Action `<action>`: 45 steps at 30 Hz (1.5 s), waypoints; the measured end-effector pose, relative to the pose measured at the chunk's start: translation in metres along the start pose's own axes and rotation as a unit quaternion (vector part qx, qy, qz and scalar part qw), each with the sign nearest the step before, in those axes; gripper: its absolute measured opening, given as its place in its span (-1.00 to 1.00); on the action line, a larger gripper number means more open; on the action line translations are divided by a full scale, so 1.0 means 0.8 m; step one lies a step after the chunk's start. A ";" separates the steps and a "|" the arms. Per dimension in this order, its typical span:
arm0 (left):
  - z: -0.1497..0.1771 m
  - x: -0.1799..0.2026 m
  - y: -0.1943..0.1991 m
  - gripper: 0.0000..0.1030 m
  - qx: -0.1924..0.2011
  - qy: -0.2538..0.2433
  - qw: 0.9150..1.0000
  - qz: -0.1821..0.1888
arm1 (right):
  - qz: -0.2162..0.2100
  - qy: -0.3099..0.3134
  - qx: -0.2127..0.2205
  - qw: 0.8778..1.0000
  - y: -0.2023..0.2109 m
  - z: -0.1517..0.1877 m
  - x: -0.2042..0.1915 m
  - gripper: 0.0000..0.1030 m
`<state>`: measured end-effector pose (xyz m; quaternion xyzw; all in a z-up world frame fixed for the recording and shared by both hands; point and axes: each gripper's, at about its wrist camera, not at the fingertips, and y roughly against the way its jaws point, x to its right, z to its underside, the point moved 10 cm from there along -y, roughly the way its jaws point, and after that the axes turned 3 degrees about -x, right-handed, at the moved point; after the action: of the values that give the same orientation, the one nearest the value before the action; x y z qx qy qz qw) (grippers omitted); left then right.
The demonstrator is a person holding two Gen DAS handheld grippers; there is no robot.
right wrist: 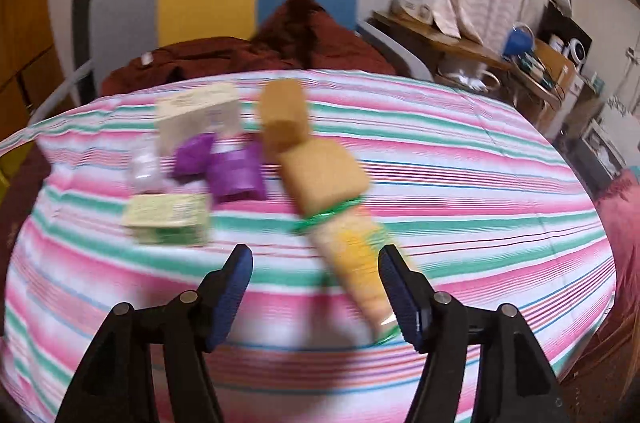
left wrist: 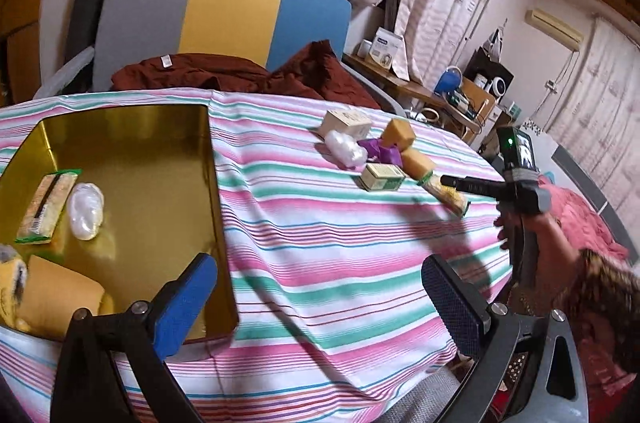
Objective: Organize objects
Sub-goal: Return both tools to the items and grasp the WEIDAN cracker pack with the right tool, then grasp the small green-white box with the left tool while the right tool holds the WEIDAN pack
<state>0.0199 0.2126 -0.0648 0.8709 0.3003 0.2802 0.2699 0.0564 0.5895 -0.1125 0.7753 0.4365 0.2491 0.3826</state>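
Snack packets (right wrist: 352, 263) and small boxes (right wrist: 170, 219) lie clustered on the striped cloth (right wrist: 460, 203), motion-blurred, labels unreadable. Right gripper (right wrist: 316, 287) gapes empty above them. Left gripper (left wrist: 320, 295) stands wide, empty, beside the gold tray (left wrist: 160, 151), whose near corner is cut off.

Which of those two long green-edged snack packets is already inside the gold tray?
The packet beside the white pouch in the gold tray. The other packet lies out on the striped cloth.
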 end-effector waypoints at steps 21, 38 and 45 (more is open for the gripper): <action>-0.004 0.076 -0.060 1.00 -0.050 -0.091 0.995 -0.007 | -0.061 0.030 -0.063 0.996 -0.052 0.034 0.010 0.05; -0.090 0.146 -0.256 1.00 -0.070 -0.251 0.962 -0.080 | -0.085 -0.012 -0.101 0.991 -0.042 0.045 0.001 -0.05; -0.112 0.159 -0.319 0.98 -0.092 -0.325 0.936 -0.099 | -0.106 -0.042 -0.107 0.988 -0.043 0.040 0.002 -0.05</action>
<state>-0.0490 0.4976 -0.1240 0.8514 0.2540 -0.0203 0.4584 0.0634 0.5900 -0.1595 0.6891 0.4704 0.2193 0.5058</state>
